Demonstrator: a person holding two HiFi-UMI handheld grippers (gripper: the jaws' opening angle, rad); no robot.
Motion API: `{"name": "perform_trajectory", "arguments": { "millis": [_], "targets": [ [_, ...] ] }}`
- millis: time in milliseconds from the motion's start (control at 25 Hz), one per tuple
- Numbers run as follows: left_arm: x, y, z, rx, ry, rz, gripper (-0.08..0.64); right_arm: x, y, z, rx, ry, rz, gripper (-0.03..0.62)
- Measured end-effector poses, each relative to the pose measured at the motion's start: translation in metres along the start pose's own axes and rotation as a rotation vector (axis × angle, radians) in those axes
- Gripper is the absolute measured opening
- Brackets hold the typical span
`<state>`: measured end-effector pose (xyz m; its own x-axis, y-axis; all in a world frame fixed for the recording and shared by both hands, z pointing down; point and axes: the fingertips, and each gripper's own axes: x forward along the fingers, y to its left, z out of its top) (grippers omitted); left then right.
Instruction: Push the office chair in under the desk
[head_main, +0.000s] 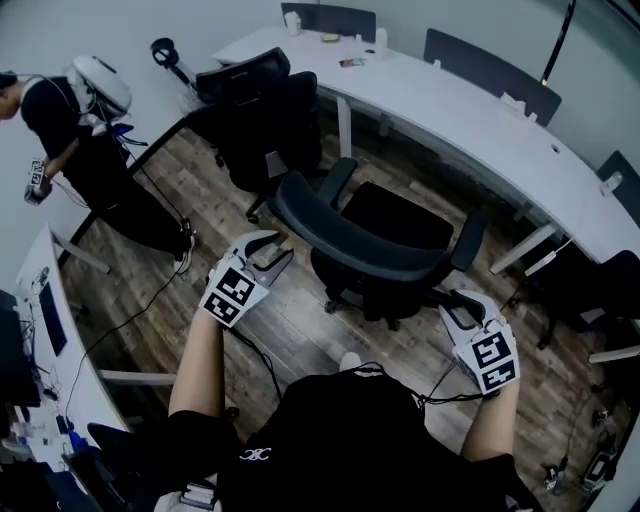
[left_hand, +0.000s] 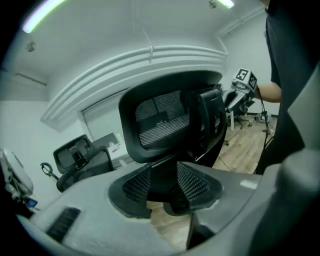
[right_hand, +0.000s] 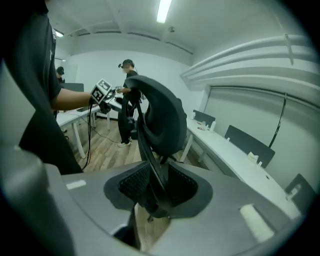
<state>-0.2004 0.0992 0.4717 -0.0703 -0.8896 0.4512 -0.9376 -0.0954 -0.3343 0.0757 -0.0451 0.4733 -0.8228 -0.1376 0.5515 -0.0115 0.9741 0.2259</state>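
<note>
A black office chair (head_main: 385, 232) stands on the wood floor, seat toward the curved white desk (head_main: 470, 112) and curved backrest (head_main: 345, 248) toward me. My left gripper (head_main: 272, 250) sits just off the backrest's left end with its jaws apart. In the left gripper view (left_hand: 164, 182) the mesh backrest (left_hand: 160, 120) shows beyond the pads, which grip nothing. My right gripper (head_main: 455, 305) is at the backrest's right end. In the right gripper view (right_hand: 159, 187) the backrest's thin edge (right_hand: 162, 117) runs down between the parted pads. I cannot tell whether it touches them.
A second black chair (head_main: 255, 110) stands at the desk's left end. A person (head_main: 90, 150) stands at far left beside another white desk (head_main: 40, 330). Dark chairs (head_main: 490, 65) line the desk's far side. Cables (head_main: 130, 320) trail over the floor.
</note>
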Motion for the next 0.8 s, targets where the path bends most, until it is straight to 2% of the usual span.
{"name": "perform_trajectory", "arguments": {
  "millis": [160,320,480,560,640,800],
  "targets": [
    [0.019,0.020,0.003,0.115,0.057,-0.066,0.229,0.009,-0.007,-0.011,-0.026,0.071,0.007,0.174],
    [0.037,0.033,0.001,0.215,0.093,-0.143,0.293,0.018,-0.007,-0.014,-0.037,0.110,-0.005,0.198],
    [0.057,0.053,-0.014,0.245,0.124,-0.217,0.296,0.026,-0.009,-0.014,0.023,0.124,-0.015,0.234],
    [0.064,0.058,-0.021,0.240,0.124,-0.285,0.310,0.029,-0.009,-0.014,0.043,0.137,-0.027,0.240],
    [0.066,0.057,-0.024,0.237,0.121,-0.366,0.310,0.034,-0.004,-0.017,0.037,0.172,-0.034,0.239],
    [0.074,0.061,-0.045,0.311,0.167,-0.470,0.275,0.048,0.004,-0.024,0.018,0.254,-0.069,0.230]
  ]
}}
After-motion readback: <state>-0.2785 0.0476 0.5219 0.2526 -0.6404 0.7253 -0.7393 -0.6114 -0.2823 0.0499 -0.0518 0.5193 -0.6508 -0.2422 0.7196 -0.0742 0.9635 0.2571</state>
